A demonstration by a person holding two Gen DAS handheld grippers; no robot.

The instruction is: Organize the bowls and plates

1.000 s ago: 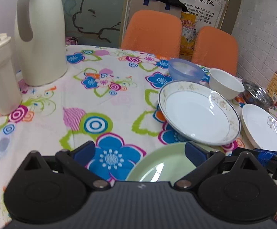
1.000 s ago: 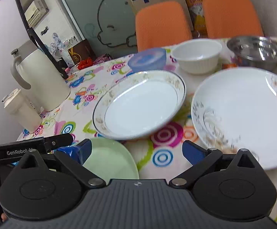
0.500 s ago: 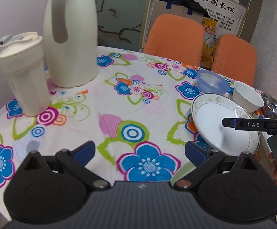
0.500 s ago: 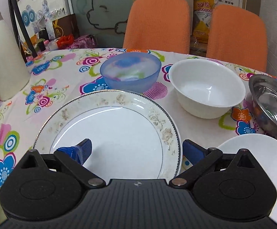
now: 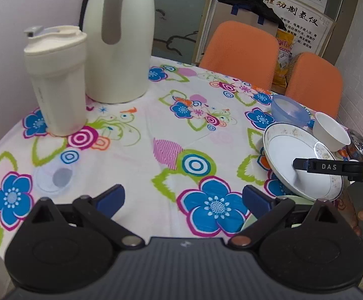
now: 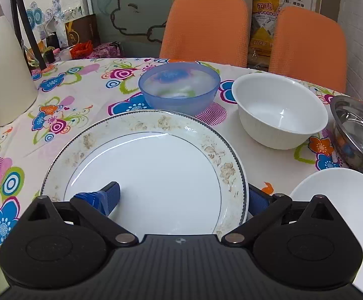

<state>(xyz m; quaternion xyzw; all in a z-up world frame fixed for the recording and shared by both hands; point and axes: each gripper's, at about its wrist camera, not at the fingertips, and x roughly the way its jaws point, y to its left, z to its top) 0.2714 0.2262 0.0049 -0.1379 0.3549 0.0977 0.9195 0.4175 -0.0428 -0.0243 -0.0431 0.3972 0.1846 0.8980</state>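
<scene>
The floral-rimmed plate (image 6: 154,175) fills the centre of my right wrist view, tilted, its near edge between the spread fingers of my right gripper (image 6: 184,197): one finger over the well, one under the rim. To lift cleanly, I should close squarely on the rim and keep it level toward the green plate (image 5: 291,200), lower right in the left view. My left gripper (image 5: 184,196) hovers open, low over the tablecloth (image 5: 131,150).

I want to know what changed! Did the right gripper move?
Yes. The right gripper went forward over the gold-patterned white plate, closer to the blue translucent bowl.
</scene>
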